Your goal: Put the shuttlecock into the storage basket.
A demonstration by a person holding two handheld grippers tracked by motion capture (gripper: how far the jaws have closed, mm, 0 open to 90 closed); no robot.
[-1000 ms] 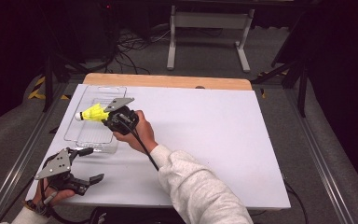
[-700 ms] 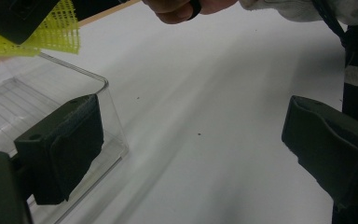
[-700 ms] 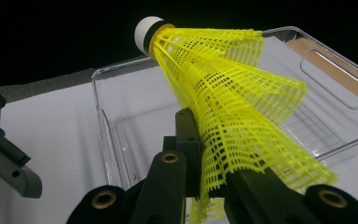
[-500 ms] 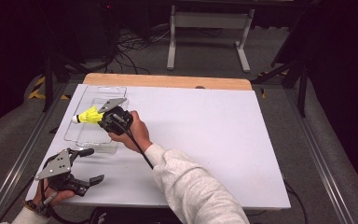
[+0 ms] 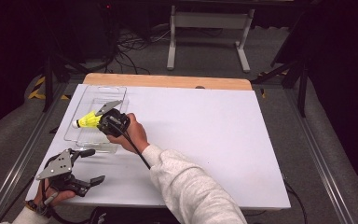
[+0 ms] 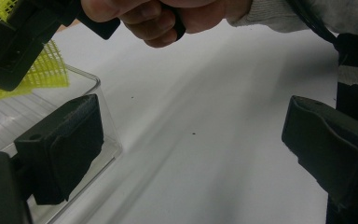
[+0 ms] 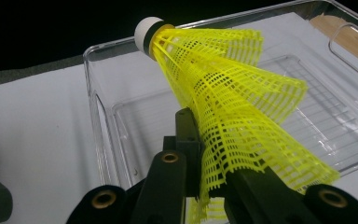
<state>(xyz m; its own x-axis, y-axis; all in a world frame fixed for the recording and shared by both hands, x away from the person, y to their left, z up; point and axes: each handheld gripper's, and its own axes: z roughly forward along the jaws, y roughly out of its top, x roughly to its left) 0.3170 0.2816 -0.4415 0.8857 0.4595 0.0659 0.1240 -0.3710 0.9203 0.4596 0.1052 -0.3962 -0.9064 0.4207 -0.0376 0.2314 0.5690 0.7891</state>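
In the high view, the right gripper (image 5: 103,122) is at the left of the frame, a little above the middle, over the clear plastic tray (image 5: 74,133). Its jaws are pressed together on the skirt of a yellow shuttlecock (image 5: 89,121), which sticks out to the left with its white cork tip toward the left edge of the tray. The tray lies on the white table (image 5: 205,135), near its upper left corner. The left gripper (image 5: 89,165) is at the lower left of the frame, on the table just below the tray, and its jaws are spread with nothing between them.

In the left gripper view, the two black jaws stand far apart at the left and right of the frame. A corner of the tray (image 6: 98,86) is behind the left jaw, and the yellow mesh of the shuttlecock (image 6: 46,72) is at the upper left.

In the right gripper view, the jaws rise from the bottom centre and pinch the shuttlecock (image 7: 228,107) by its skirt. Its cork points to the upper left, above the tray (image 7: 98,126).
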